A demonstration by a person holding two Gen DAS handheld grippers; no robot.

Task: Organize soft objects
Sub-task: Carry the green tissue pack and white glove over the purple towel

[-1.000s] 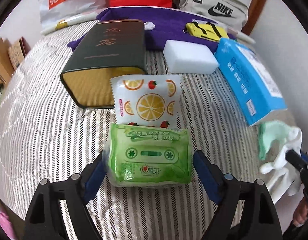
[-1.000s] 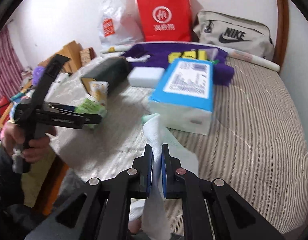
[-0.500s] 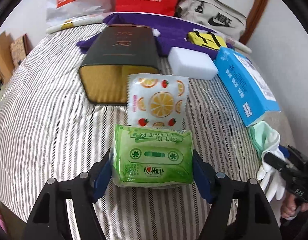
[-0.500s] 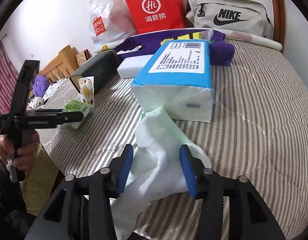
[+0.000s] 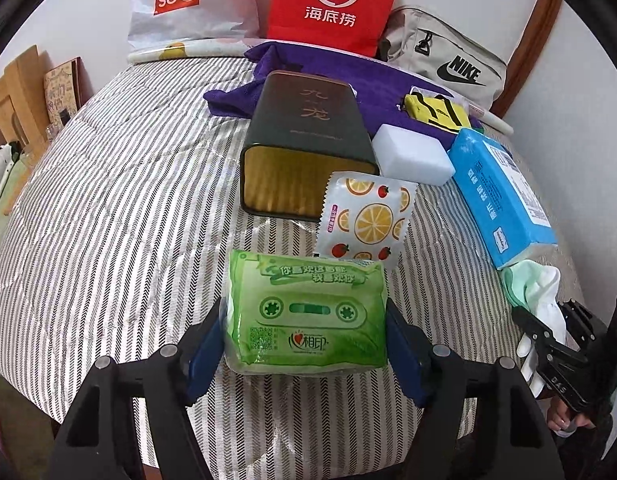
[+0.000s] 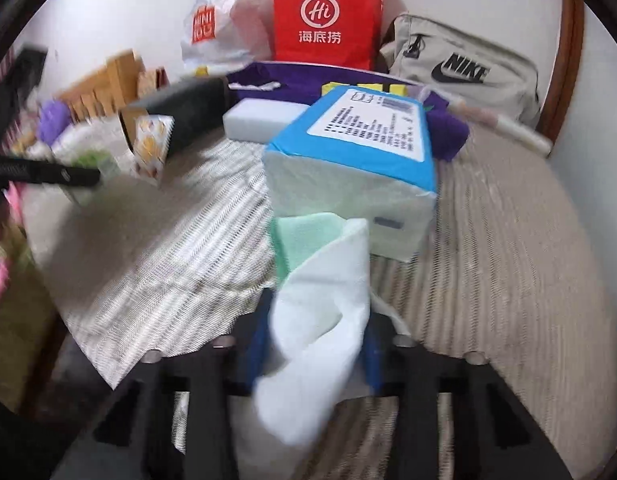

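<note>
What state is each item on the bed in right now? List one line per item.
Green tissue pack: gripped between the left hand-held gripper pads.
White cloth: bunched between the right hand-held gripper jaws, which have just been closing.
Dark box: lying on its side, open end showing.
Blue tissue pack: lying flat, sealed.

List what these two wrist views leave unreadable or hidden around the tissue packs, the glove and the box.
- Right wrist view: motion blur; whether the right gripper pads press the white glove is unclear, since the glove covers them.
- Left wrist view: the dark box interior is partly hidden by the fruit-print pack.
- Left wrist view: the green tissue pack covers the left gripper pad faces.
- Blue tissue pack label: blurred.
</note>
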